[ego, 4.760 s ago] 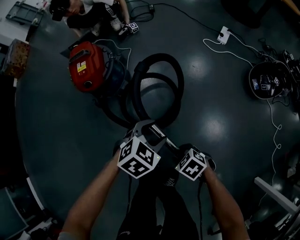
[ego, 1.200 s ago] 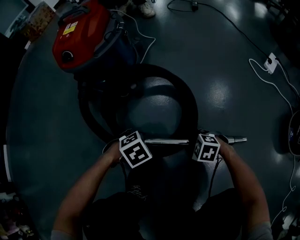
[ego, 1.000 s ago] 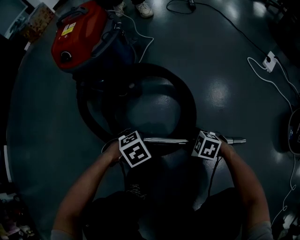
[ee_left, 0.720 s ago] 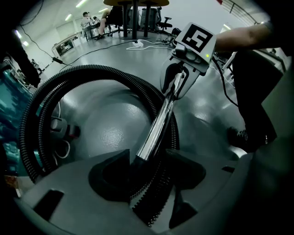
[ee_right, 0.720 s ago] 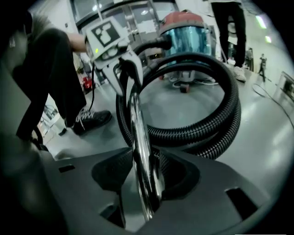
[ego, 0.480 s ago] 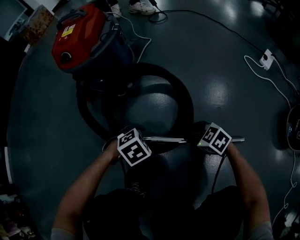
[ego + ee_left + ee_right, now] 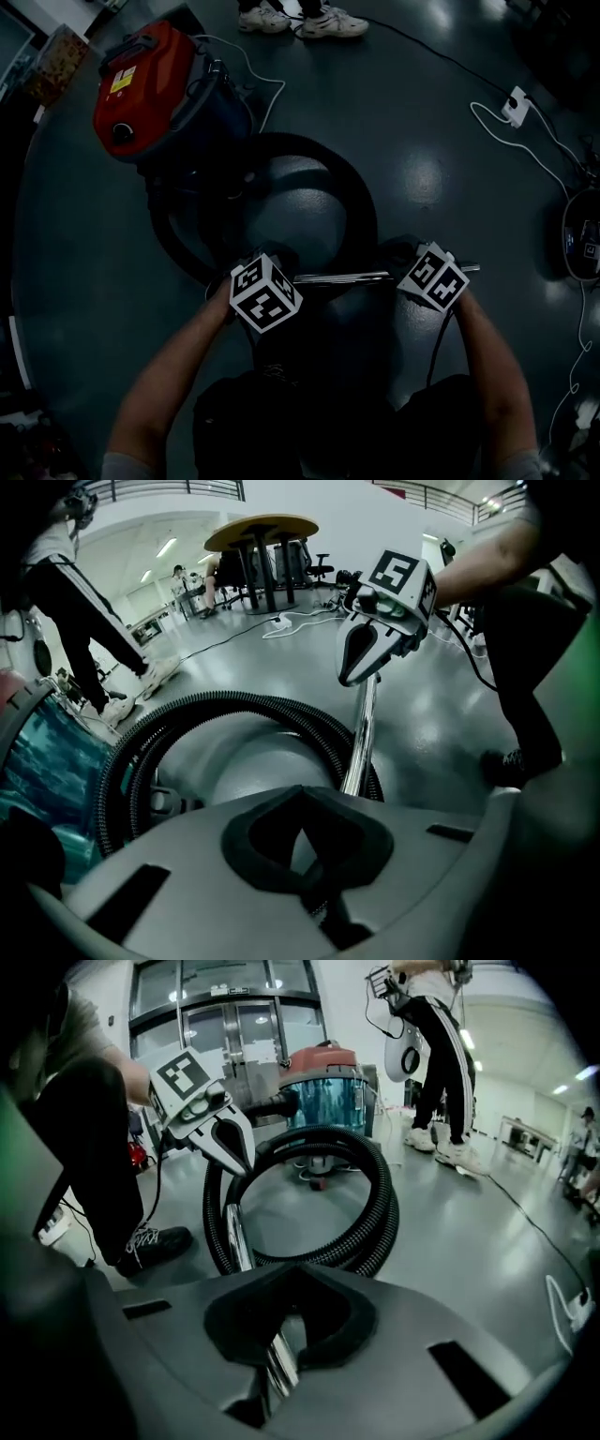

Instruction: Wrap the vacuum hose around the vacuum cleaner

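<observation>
The red-topped vacuum cleaner [image 7: 141,80] with a blue body stands on the floor at the upper left. Its black ribbed hose [image 7: 361,211] lies in a wide loop beside it. A chrome wand [image 7: 342,277] runs level between my two grippers. My left gripper [image 7: 305,841] is shut on the wand's hose end. My right gripper [image 7: 286,1330] is shut round the wand [image 7: 274,1365], which passes through the notch in its jaws. In the left gripper view the wand [image 7: 359,742] leads up to the right gripper [image 7: 384,621]. The right gripper view shows the hose [image 7: 370,1204] coiled before the vacuum cleaner [image 7: 328,1087].
A bystander's shoes [image 7: 300,19] stand at the top of the head view, and the same person's legs [image 7: 441,1063] are close behind the vacuum. A white power strip [image 7: 516,101] and its cable trail across the floor at the right. A round table [image 7: 262,527] stands farther off.
The right gripper has shifted a little to the right along the wand and its cube has turned. The left gripper has stayed at the hose end. The wand remains level.
</observation>
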Available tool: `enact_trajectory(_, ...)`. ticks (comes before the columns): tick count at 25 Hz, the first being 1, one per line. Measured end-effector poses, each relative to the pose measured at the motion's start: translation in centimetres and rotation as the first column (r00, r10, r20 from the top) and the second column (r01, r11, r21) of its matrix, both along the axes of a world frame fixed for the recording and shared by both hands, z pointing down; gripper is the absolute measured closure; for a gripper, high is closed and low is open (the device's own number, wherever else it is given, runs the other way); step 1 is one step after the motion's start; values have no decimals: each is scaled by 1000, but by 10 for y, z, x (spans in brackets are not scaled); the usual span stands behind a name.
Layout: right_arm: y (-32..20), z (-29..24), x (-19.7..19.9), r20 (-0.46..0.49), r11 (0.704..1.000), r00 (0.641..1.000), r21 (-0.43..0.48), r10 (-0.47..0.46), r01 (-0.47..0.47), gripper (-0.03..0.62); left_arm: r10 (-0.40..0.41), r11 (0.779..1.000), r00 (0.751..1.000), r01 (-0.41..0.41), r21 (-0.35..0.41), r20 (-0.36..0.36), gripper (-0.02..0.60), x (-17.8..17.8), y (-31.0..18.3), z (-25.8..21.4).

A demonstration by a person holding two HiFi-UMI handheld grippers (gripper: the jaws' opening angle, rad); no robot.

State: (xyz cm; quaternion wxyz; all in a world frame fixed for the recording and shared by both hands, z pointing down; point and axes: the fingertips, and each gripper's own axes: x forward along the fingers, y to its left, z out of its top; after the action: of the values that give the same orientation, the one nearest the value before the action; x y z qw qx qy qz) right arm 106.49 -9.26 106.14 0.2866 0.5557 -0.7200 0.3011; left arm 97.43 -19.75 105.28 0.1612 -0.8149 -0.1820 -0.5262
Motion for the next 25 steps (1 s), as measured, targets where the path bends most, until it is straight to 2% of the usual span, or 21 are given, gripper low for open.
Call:
enact_trajectory(5,1,-47,10,-97,989,988,91,122,-113,589,-11,999,999,9,-42,-37,574,6,6,-42)
enact_trajectory(9,2,-94,6,-109,980,980,132,166,-151,589,-23,999,998,20,-48,-57,574,5,4,-84)
enact_trajectory(14,6,-162,-7,-75,972,979,153,192,-179,589,-23,998,998,19,-57,-59,575,-7,8,-147)
enact_trajectory(19,7,-241,-29,-42,965,979,185,198,-187,589,-16,997,995,8,-77,-103,575,-9,19,-228)
enact_trajectory(25,19,-346,-51,20,937,963,226,270,-267,589,-80,988,983,55,-146,-168,575,-12,38,-336)
